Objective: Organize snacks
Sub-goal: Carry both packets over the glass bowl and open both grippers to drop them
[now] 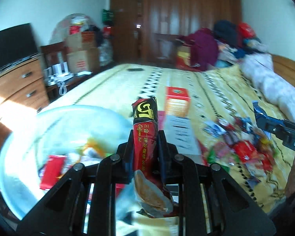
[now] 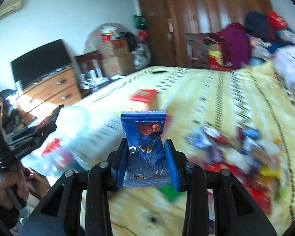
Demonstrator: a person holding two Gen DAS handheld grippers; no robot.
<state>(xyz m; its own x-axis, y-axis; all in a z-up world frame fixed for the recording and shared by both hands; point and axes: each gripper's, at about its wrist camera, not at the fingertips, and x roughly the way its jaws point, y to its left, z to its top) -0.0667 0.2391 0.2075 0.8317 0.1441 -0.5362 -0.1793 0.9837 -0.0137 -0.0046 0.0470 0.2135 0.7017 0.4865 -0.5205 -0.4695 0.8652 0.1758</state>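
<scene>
Yellow bedspread (image 1: 116, 84), one red box (image 1: 177, 103) mid-bed; beside it one blurred, uncountable snack pile (image 1: 243, 147). Left gripper (image 1: 145, 137) clamps one coffee stick (image 1: 145, 122); right gripper (image 2: 146, 147) clamps one blue packet (image 2: 143, 129).

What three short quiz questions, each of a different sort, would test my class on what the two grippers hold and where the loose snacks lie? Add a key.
1. True or false: the left gripper is shut on a blue packet.
2. Multiple choice: the right gripper holds a) a red and black coffee sachet, b) a blue snack packet, c) nothing.
3. Short answer: on what surface does the pile of loose snacks lie?

Key
1. False: it grips the red and black coffee sachet.
2. b, the blue snack packet.
3. On the yellow patterned bedspread.
</scene>
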